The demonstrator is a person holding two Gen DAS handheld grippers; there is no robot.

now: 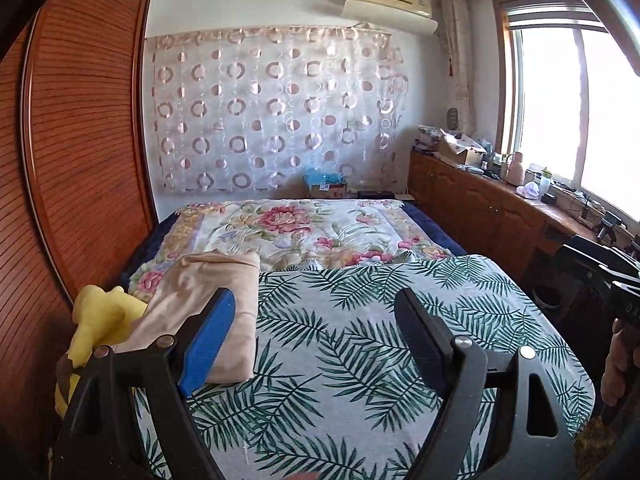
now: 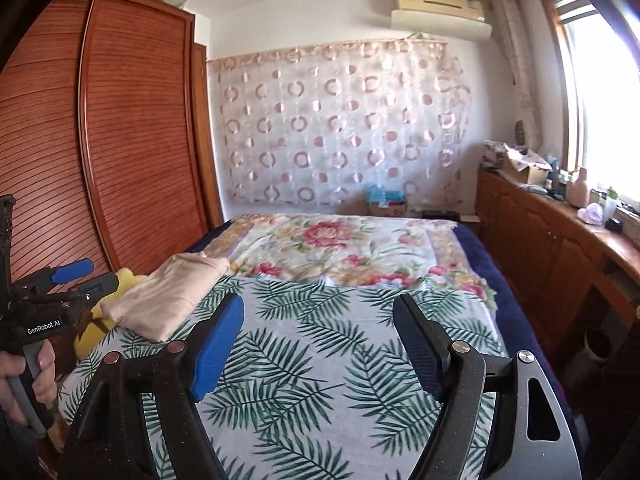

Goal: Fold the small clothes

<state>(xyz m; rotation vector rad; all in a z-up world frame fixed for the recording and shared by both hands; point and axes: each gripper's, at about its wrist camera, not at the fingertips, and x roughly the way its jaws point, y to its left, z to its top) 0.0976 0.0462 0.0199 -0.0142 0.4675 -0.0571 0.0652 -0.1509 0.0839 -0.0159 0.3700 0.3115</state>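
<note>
Beige cloth point(image 1: 208, 312), folded into a flat oblong, lies on the left part of the bed point(image 1: 424, 236), its near end on the palm-leaf sheet point(image 1: 360, 344) and its far end on the floral quilt point(image 1: 296, 228). Just left of it, touching its edge, sits a yellow garment point(image 1: 104, 320), bunched up; whether it is folded cannot be told from here.

Left gripper point(image 1: 316, 320) hangs above the leaf sheet with jaws wide and nothing between them; the blue pad point(image 1: 208, 344) of its left finger overlaps the beige cloth in the left wrist view, though contact is unclear. Right gripper point(image 2: 320, 328) is likewise over the sheet, to the right of the cloth, jaws wide and empty.

In the right wrist view the left gripper shows at the left edge, held by a hand point(image 2: 28, 380) beside the yellow garment. In the left wrist view the other hand point(image 1: 618, 364) shows at the right edge.

Wardrobe point(image 1: 88, 140) with slatted doors stands left of the bed. A circle-patterned curtain point(image 1: 276, 108) hangs on the far wall under an air conditioner point(image 1: 390, 4). A wooden worktop point(image 1: 492, 200) with boxes and bottles runs along under the window point(image 1: 560, 108) on the right.
</note>
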